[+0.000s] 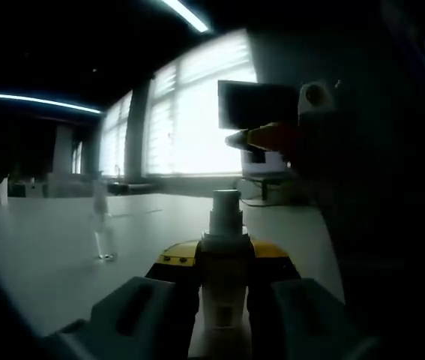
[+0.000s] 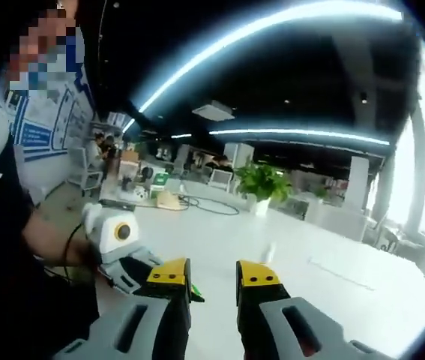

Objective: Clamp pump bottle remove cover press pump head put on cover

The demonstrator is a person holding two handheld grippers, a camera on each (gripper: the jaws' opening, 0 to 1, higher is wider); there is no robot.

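**Bottle clamped, press at risk**

The left gripper (image 1: 223,300) grasps the bottle (image 1: 222,296) between its jaws, pump head (image 1: 225,206) bare (the cover (image 1: 105,225) apparently stands apart on the table (image 1: 47,255)). The right gripper (image 2: 212,289) is released, empty. An off-centre press could tilt or slip the bottle.

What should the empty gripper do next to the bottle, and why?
Probably bring the right gripper down over the pump bottle to press its pump head. The left gripper already clamps the bottle upright, its top looks bare, and a clear piece that may be the cover stands apart on the table. The right jaws are open and empty.
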